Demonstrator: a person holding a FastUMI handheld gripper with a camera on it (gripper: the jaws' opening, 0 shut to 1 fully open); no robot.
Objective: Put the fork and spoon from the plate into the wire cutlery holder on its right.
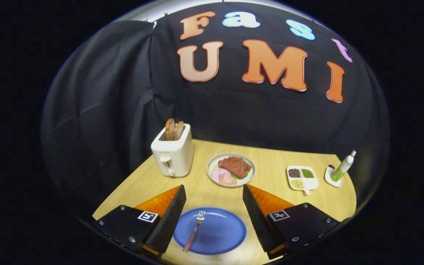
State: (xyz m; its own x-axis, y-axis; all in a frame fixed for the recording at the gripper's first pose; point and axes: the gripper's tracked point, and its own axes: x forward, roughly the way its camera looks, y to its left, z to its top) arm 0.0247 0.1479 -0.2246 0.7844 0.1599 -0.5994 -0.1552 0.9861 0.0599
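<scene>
A blue plate [223, 235] lies on the wooden table [270, 162], below and between my fingers. A copper-coloured fork [195, 230] rests on the plate's left half, tines pointing away from me. My gripper [214, 190] hovers above the plate, open wide, with nothing between its ribbed black fingers [170, 219].
Beyond the fingers sits a grey plate of meat and ham [231, 170]. A white toaster [172, 151] with two slices of bread stands to its left. A white divided dish of seeds [302, 177] and a green-and-white bottle on a small saucer [340, 170] stand at the right.
</scene>
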